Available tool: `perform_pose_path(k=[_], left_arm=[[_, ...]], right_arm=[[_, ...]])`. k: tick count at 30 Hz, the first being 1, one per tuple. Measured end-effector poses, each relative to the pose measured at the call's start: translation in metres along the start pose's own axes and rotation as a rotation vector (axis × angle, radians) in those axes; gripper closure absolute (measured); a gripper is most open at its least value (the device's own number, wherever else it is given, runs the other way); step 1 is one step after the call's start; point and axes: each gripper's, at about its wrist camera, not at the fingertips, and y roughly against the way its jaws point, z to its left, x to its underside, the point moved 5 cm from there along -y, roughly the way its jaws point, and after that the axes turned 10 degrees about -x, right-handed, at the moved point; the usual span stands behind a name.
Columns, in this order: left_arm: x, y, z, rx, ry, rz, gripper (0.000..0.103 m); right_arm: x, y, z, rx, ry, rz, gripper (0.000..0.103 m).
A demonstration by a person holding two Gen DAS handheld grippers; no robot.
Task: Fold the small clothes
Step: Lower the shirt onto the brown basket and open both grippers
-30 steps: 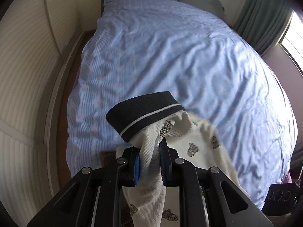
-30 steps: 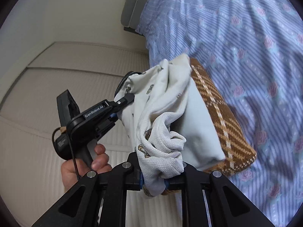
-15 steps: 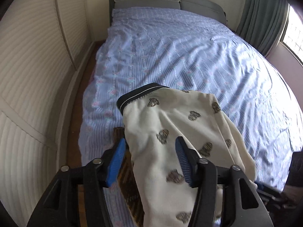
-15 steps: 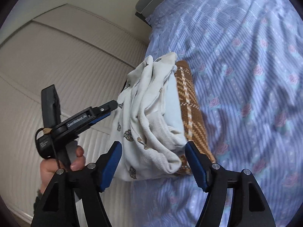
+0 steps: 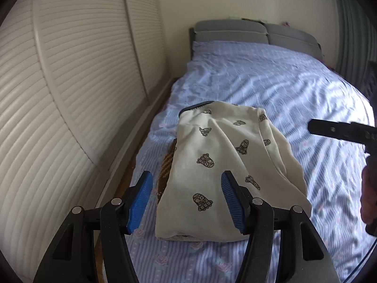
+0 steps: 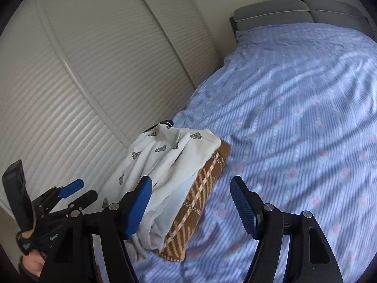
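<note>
A cream garment printed with small dark figures and edged by a dark waistband lies loosely folded on the bed, on top of a folded brown plaid garment. In the right wrist view the cream garment drapes over the plaid piece's left side. My left gripper hovers open just short of the cream garment's near end, its pads clear of the cloth. My right gripper is open above the pile's right edge, holding nothing. The left gripper also shows at the lower left, in a hand.
The blue striped bedsheet with pink roses stretches away to a grey headboard. White louvred wardrobe doors line the left side, with a narrow floor strip beside the bed. A green curtain hangs at the far right.
Both grippers have opened and let go of the cream garment, which now lies over the plaid piece. Both grippers have drawn back from it.
</note>
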Motion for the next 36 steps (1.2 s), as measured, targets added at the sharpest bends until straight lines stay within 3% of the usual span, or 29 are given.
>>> perform_pose_path(k=[6,9,10,12,13,16,20,21,22,24,27,29,32,36], left_arm=[[0.01,-0.006,-0.015,0.017,0.063,-0.02,0.043],[0.02,-0.015,-0.016,0.03,0.088,0.011,0.043],[0.023,-0.019,-0.017,0.032,0.088,0.025,0.043],[0.028,-0.024,-0.019,0.026,0.082,0.039,0.043],[0.031,-0.026,-0.018,0.024,0.082,0.039,0.043],[0.034,-0.028,-0.016,0.031,0.089,0.04,0.043],[0.038,-0.031,-0.017,0.023,0.084,0.034,0.043],[0.039,-0.029,-0.018,0.017,0.085,0.035,0.043],[0.038,-0.026,-0.019,0.013,0.085,0.036,0.043],[0.037,-0.015,-0.021,0.013,0.084,0.01,0.043],[0.032,0.004,-0.029,0.017,0.065,-0.052,0.04],[0.028,0.011,-0.038,0.032,0.048,-0.077,0.034],[0.03,0.006,-0.047,0.037,0.03,-0.06,0.034],[0.037,-0.01,-0.051,0.058,0.057,0.008,0.033]], right_arm=[[-0.031,-0.047,0.014,-0.099,0.063,0.106,0.04],[-0.032,-0.095,0.007,-0.12,0.043,0.257,0.056],[-0.027,-0.106,0.005,-0.105,0.028,0.307,0.07],[-0.023,-0.119,-0.001,-0.072,0.029,0.325,0.078],[-0.023,-0.12,-0.001,-0.057,0.054,0.317,0.088],[-0.025,-0.116,0.002,-0.036,0.113,0.309,0.094],[-0.027,-0.107,-0.002,-0.001,0.15,0.297,0.094],[-0.024,-0.111,-0.007,0.02,0.157,0.309,0.09],[-0.022,-0.11,-0.008,0.043,0.167,0.317,0.078],[-0.023,-0.099,-0.006,0.072,0.195,0.274,0.068],[-0.026,-0.078,0.007,0.065,0.263,0.18,0.068],[-0.021,-0.068,0.021,0.006,0.326,0.143,0.068],[-0.003,-0.074,0.034,-0.046,0.419,0.206,0.068],[0.013,-0.093,0.03,-0.046,0.41,0.284,0.067]])
